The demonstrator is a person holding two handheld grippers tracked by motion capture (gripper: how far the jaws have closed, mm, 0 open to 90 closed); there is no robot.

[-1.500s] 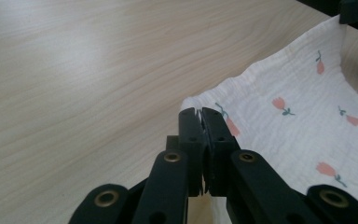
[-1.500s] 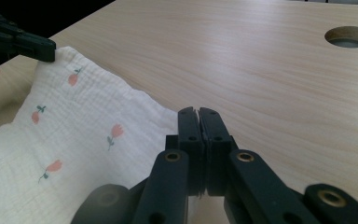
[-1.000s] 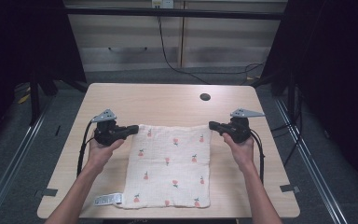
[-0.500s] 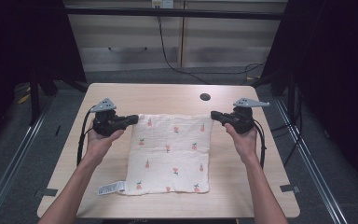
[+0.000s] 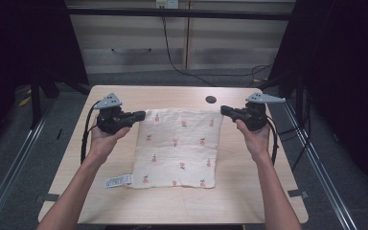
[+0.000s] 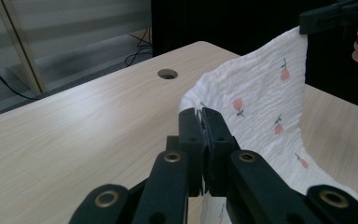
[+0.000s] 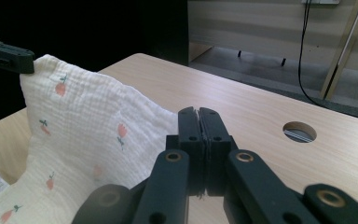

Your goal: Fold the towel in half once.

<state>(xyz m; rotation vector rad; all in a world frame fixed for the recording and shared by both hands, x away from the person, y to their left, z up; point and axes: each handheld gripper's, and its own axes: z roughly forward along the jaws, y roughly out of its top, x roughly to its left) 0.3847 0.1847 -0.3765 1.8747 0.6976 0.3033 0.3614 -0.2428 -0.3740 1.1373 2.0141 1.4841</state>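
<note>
Since the previous frame the white muslin cloth with small orange fruit prints has been drawn farther toward 12 o'clock on the light wooden table. Its far corners are pinched between the pressed-together jaws of the left gripper and right gripper. The long axis is oriented 12-to-6; the white label is seen at the 7 o'clock corner.

1 table, light wood, centre of the high view. 1 round hole in it, upper centre. 1 white cloth with small red flower prints, mid-frame. 1 label tag at its lower-left corner. 2 grippers: left gripper at left of centre, right gripper at right of centre. 2 hands: left hand, right hand. 2 forearms, entering from bottom edge. 2 grey three-cornered plates, one per gripper.
</note>
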